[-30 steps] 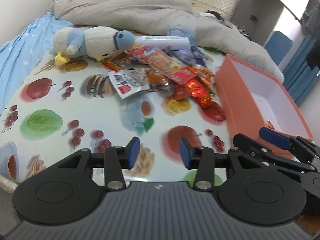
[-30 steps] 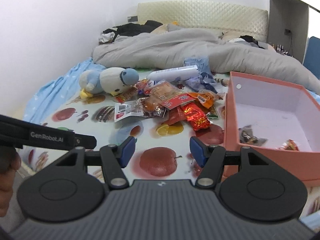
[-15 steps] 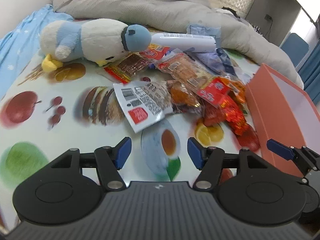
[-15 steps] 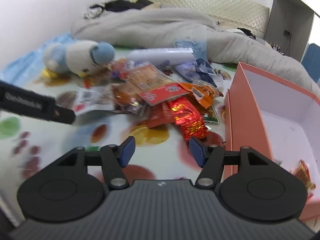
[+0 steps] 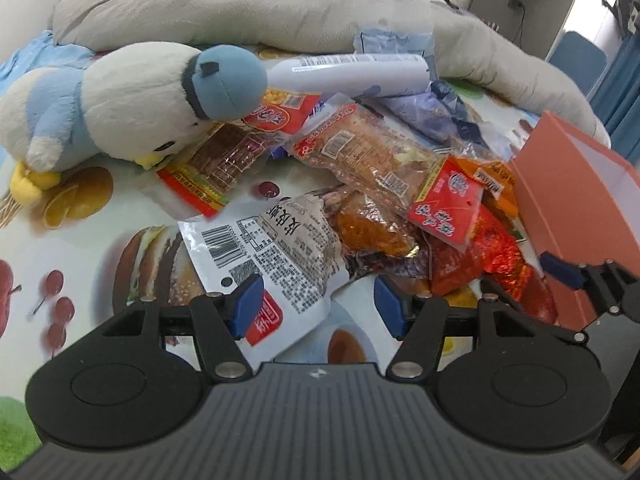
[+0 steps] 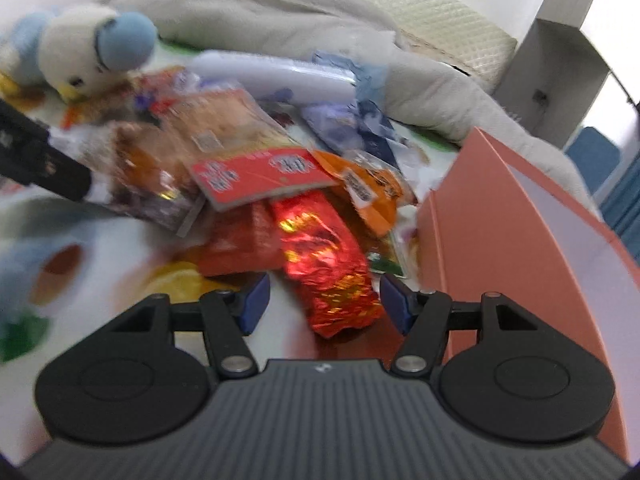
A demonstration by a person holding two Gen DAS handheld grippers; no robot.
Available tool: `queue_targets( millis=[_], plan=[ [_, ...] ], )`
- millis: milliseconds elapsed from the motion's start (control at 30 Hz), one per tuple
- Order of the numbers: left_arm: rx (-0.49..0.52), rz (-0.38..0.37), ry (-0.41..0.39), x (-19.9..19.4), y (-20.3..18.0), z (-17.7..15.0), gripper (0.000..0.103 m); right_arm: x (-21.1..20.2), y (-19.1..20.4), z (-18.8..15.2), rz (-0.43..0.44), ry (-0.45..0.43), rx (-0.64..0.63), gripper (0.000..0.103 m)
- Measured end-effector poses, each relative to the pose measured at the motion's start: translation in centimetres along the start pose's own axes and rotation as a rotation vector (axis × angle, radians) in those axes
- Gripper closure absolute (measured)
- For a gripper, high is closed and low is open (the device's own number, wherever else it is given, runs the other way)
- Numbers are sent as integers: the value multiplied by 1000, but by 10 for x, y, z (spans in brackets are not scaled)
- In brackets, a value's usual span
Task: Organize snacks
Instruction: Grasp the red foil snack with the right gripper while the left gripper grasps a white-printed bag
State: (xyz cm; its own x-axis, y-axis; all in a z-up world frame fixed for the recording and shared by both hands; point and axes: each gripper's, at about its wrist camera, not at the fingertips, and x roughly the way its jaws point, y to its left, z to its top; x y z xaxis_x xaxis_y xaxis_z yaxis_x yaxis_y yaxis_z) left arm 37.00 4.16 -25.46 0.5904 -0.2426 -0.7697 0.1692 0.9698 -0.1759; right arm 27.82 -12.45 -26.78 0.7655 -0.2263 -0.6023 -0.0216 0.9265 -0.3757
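A heap of snack packets lies on the fruit-print cloth. My left gripper stands open low over the heap's near edge. The corner of a white barcode packet lies between its blue pads, which do not press on it. My right gripper is open too, and a red foil packet lies loose between its fingers. A salmon box with a white inside stands just right of the heap, also in the left wrist view. The right wrist view is blurred.
A blue and white plush bird lies at the heap's left. A white bottle lies behind the packets, and a grey duvet is bunched up beyond it. The other gripper's black finger juts in from the left.
Both grippers have come forward and down to the snack heap, which now fills both views. The left jaws stand wider than a second ago. The right view has rolled a little.
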Motion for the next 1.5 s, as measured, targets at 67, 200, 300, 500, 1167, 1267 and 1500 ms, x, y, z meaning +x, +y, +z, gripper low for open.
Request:
queue_targets(
  millis=[67, 200, 300, 500, 1167, 1267, 1500],
  plan=[
    [9, 0, -1, 5, 0, 1, 37, 4, -1, -1, 2, 7, 7, 40],
    [24, 21, -5, 12, -1, 1, 42, 12, -2, -1, -4, 14, 9, 34],
    [10, 31, 2, 18, -1, 2, 51, 16, -7, 0, -13, 16, 42, 26],
    [-16, 30, -1, 25, 4, 3, 67, 24, -16, 3, 37, 27, 88, 27],
    [-90, 43, -15, -41, -5, -33, 85, -36, -16, -19, 145, 34, 112, 69],
    [-103, 53, -21, -61, -9, -46, 85, -56, -19, -28, 169, 37, 118, 71],
    [-120, 70, -49, -110, -23, -80, 86, -99, -15, -50, 199, 30, 110, 74]
  ],
)
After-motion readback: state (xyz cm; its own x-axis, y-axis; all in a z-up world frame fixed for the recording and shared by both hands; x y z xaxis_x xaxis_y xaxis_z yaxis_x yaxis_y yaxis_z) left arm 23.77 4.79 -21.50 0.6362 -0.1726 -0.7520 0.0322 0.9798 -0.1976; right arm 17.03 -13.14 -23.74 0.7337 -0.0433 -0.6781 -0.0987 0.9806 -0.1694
